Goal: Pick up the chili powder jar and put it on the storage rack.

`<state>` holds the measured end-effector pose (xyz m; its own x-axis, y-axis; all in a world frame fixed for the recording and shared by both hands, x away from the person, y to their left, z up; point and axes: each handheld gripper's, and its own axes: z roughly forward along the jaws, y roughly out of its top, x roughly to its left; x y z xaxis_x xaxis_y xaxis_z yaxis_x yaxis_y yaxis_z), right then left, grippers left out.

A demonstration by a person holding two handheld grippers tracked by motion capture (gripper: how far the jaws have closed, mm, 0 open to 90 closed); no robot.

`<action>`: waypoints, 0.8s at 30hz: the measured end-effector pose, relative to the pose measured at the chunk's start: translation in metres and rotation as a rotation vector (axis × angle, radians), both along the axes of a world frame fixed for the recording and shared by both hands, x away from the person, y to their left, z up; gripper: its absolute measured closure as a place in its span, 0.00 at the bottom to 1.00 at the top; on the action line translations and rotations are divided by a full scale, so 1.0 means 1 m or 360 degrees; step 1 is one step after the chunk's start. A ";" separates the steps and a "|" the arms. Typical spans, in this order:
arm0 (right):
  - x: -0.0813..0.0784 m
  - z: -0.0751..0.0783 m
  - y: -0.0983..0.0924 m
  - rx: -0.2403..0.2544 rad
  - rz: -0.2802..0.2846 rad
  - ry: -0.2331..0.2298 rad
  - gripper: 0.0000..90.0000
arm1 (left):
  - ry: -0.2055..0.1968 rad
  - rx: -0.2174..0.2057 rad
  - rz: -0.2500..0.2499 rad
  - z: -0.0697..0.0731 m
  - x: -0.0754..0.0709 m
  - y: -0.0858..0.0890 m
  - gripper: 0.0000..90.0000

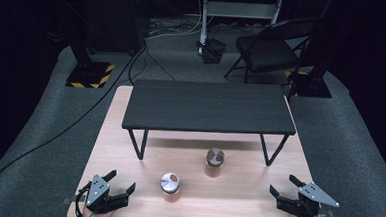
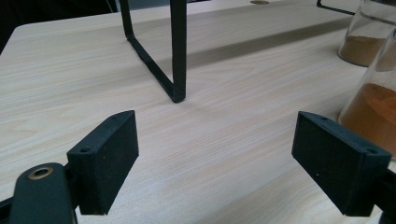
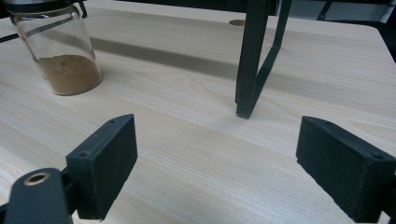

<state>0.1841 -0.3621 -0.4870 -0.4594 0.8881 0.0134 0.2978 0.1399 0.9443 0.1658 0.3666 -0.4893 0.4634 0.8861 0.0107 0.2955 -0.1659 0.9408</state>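
Between the two gaping grippers, left [image 1: 121, 182] and right [image 1: 282, 185], stand both spice jars [image 1: 170, 186]; neither touched.

I see the left gripper [image 1: 116, 186] at the near-left corner of the surface [image 1: 109, 134], the right gripper [image 1: 287, 186] at the near-right, both with jaws apart and nothing between them. Near jar [image 1: 170, 186] and far jar [image 1: 214, 161] stand between them, well apart from both. Black shelf [image 1: 208, 107] behind.
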 end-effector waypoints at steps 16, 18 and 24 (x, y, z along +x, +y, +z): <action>0.000 0.000 0.001 -0.0007 -0.0002 -0.0004 0.13 | -0.0003 -0.0009 -0.0004 -0.001 0.000 0.001 0.16; 0.000 0.000 0.001 -0.0007 -0.0002 -0.0004 0.13 | -0.0002 -0.0006 -0.0007 0.000 0.000 0.001 0.16; 0.000 0.000 0.001 -0.0008 -0.0001 0.0000 0.13 | -0.0002 -0.0005 -0.0011 0.000 0.000 0.002 0.16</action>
